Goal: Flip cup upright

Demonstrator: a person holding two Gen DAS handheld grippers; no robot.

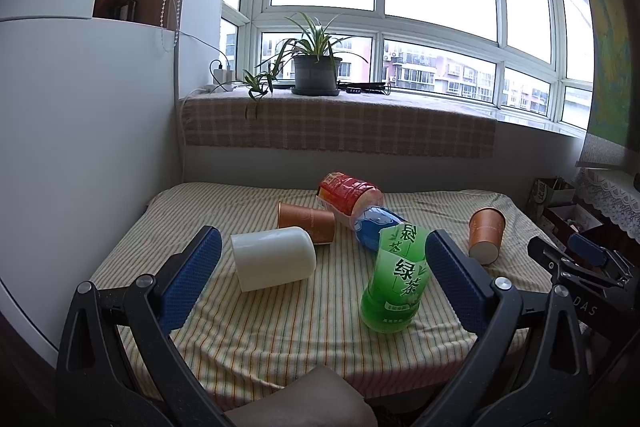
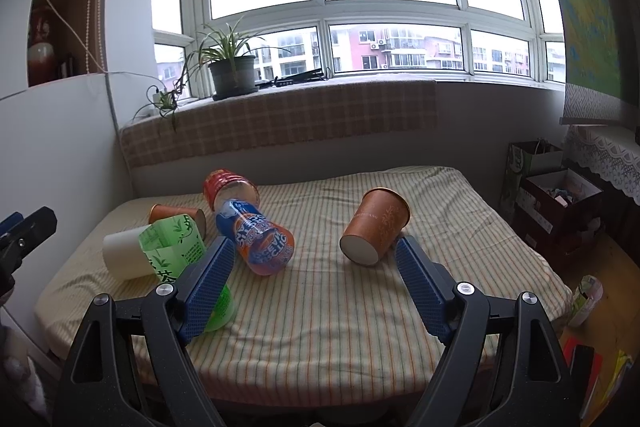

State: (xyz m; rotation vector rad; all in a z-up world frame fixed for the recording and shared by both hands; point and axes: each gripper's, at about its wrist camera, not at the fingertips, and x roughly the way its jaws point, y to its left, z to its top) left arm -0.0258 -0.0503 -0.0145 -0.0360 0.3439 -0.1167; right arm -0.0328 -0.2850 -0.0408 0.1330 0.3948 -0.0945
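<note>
A white cup lies on its side on the striped cloth, between the fingers of my open left gripper and closer to its left finger; it also shows at the left of the right wrist view. A copper paper cup lies on its side behind it. A second copper cup lies on its side with its base toward me, just ahead of my open right gripper, near the right finger; it also shows in the left wrist view. Both grippers are empty.
Three bottles lie on the cloth: green, blue-orange and red. The table stands against a wall at left and a cloth-covered windowsill with a potted plant. Boxes and bags stand on the floor at right.
</note>
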